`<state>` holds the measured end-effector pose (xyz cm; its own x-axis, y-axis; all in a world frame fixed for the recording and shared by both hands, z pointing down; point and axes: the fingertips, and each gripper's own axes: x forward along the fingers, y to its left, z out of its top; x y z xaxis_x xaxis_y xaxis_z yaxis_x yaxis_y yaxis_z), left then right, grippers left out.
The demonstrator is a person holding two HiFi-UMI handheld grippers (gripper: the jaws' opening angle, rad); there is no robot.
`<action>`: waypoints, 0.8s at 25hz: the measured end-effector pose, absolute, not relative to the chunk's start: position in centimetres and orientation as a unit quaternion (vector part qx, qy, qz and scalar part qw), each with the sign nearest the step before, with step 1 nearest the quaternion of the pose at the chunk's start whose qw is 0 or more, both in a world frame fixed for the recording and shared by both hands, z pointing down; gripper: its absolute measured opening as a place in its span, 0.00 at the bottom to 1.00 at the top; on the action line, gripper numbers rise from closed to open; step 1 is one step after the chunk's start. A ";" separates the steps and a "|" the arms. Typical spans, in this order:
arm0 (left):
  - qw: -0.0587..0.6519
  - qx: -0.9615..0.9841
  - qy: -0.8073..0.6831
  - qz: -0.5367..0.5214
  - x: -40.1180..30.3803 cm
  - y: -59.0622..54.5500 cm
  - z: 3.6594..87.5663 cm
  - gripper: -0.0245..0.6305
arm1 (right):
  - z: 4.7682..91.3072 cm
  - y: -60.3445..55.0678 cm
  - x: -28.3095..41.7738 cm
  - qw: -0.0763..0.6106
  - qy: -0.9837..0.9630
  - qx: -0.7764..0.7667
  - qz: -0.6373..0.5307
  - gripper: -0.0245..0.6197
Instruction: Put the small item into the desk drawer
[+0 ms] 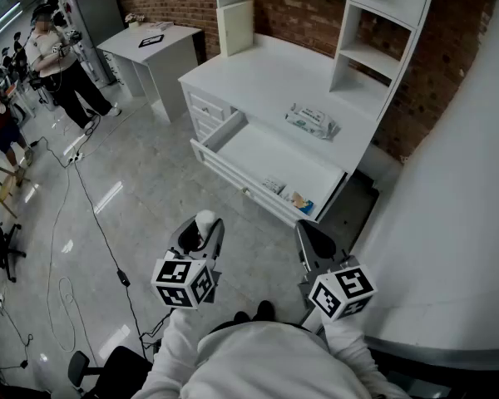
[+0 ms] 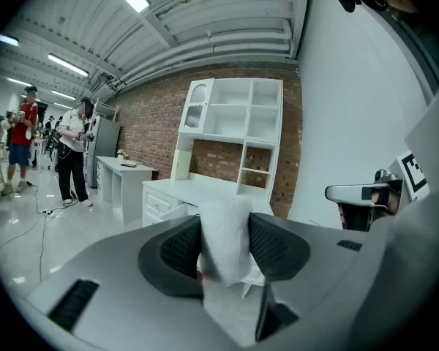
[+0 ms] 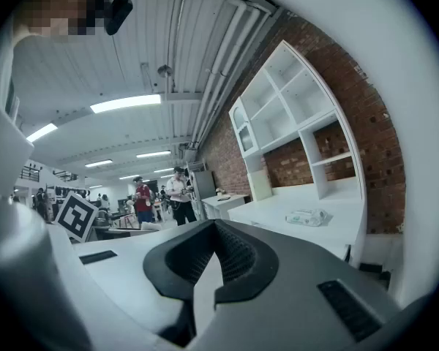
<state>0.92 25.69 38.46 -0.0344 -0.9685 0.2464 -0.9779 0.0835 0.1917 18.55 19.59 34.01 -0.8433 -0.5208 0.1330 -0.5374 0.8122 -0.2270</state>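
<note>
In front of the open white desk drawer point(image 1: 262, 156), seen from the head view, we hold both grippers over the floor, well short of its front edge. The left gripper point(image 1: 201, 233) carries the small white soft roll point(image 1: 205, 218), which is not yet near the drawer. The right gripper point(image 1: 314, 238) sits beside it, a little closer to the drawer's right end. A few small packets point(image 1: 287, 191) lie in the drawer's near right corner. A pale pack of wipes point(image 1: 312, 121) rests on the white desk with a shelf hutch point(image 1: 258, 81), just behind the drawer.

In the left gripper view, the dark pads press on both sides of the roll point(image 2: 223, 232), so the grip looks firm, and the drawer is ahead, beyond it.

In the right gripper view, the jaws are closed together with nothing between them.

We judge the carry to be under way. The next move is to step in, bring the roll over the drawer's bare floor, lower it and open the left jaws.
</note>
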 end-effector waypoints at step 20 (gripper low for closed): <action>0.158 0.676 -0.720 -0.007 1.2 20.8 39.1 0.33 | 36.9 14.2 20.4 0.035 -0.938 0.309 0.154 0.08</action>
